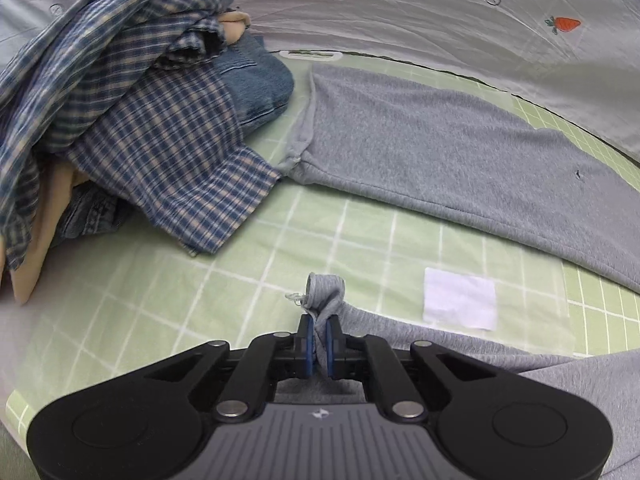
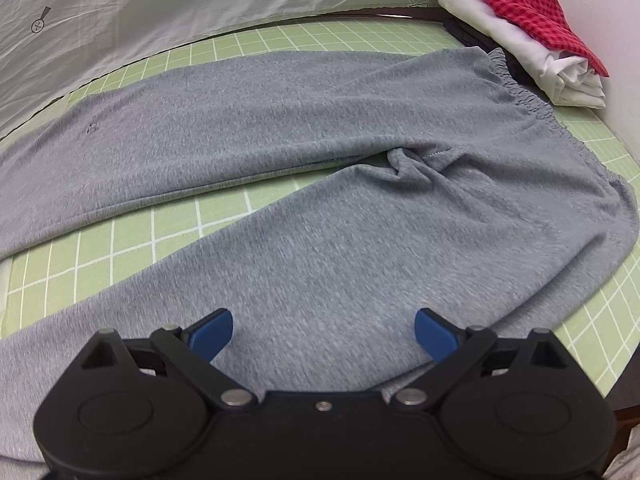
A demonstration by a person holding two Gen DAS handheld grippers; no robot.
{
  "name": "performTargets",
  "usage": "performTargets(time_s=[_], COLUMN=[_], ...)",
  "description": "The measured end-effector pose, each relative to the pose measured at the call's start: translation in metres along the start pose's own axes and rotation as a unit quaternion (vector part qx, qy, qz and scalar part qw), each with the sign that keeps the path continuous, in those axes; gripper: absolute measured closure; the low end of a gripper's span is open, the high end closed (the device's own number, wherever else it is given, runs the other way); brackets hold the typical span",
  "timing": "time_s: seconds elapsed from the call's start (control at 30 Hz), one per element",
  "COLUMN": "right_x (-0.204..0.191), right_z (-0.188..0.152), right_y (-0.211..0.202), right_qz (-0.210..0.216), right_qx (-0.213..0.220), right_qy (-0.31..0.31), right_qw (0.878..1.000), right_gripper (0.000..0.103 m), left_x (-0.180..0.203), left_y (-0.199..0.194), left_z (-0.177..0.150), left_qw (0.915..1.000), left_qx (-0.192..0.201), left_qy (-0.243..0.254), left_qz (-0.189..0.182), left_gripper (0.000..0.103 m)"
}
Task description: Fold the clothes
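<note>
- The left gripper (image 1: 319,336) is clamped on the bunched cuff of the near leg of the grey fleece sweatpants (image 2: 320,208); only a small pinch of cloth sits between the blue pads, so a quick lift could, I judge, pull the hem free.
- The right gripper (image 2: 324,334) hangs with its jaws wide apart over the same leg, gripping nothing; whether its fingertips touch the cloth is hard to tell from this angle.
- If only the left end is raised, the leg would likely sag and twist, spoiling the fold.
- A crumpled blue-and-cream checked shirt (image 1: 160,128) heaped on denim lies near the far leg's cuff and could snag a sweeping leg.
- The sweatpants lie spread on the green gridded mat (image 2: 120,248), legs parted in a V, crotch puckered, elastic waistband towards a folded white cloth topped with a red checked cloth (image 2: 540,12).
- The far leg lies flat and smooth.
</note>
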State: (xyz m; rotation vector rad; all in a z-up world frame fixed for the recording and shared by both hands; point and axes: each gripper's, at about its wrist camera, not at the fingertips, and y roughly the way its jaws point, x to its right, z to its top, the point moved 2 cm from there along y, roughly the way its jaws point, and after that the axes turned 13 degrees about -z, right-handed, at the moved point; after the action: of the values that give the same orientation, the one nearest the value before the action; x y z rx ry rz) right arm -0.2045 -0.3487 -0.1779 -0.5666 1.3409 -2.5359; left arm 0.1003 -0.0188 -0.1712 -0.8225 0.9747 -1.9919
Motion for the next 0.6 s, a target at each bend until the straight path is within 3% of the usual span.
performTargets(time_s=[0.23, 0.6], right_x=[0.017, 0.015], right_z=[-0.005, -0.008], right_y=[-0.009, -0.015], right_qz=[0.013, 0.072], right_qx=[0.010, 0.022], right_qy=[0.009, 0.027], right_qw=[1.000, 0.997], right_gripper=[0.006, 0.034], left_x=[-0.034, -0.035], left_y=[-0.030, -0.036], left_z=[-0.019, -0.039], left_qw=[0.9963, 0.9952], left_qx=[0.001, -0.013], left_qy=[-0.081, -0.091], left_qz=[0.026, 0.033], left_gripper=[0.096, 0.096])
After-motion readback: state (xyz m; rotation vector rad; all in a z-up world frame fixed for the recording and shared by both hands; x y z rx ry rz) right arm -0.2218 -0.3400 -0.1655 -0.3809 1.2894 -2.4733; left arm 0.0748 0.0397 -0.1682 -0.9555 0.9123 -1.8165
